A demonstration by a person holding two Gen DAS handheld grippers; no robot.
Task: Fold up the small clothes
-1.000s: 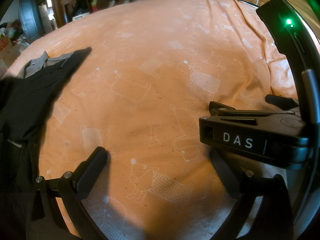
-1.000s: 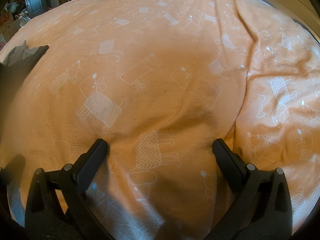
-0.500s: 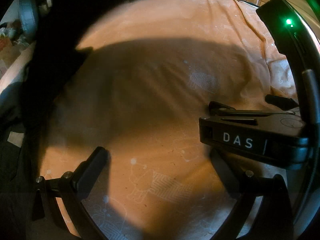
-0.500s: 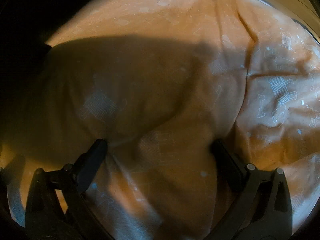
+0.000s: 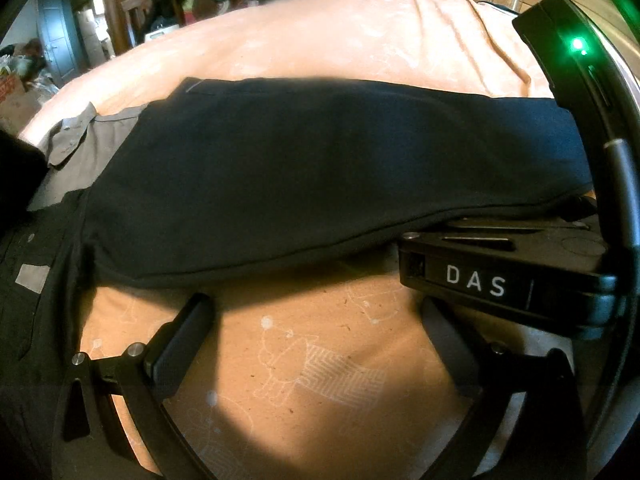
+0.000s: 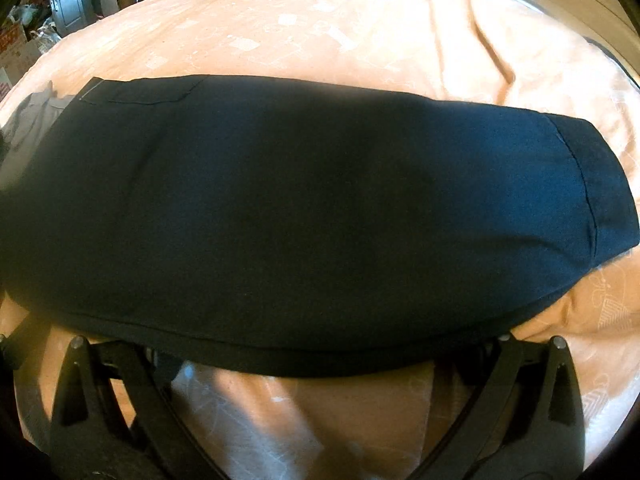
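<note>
Directly ahead of both hand-held grippers, a dark garment is laid flat on the bed, its long axis running crosswise, left to right. The right hand-held gripper is nearer: its spread fingers are partly hidden under the near hem. The left hand-held gripper is spread too, empty, just short of the same hem. A grey shirt lies beyond, to the left.

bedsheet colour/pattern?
Orange bedsheet with white outlined dogs and bones; clearest in the left wrist view.
</note>
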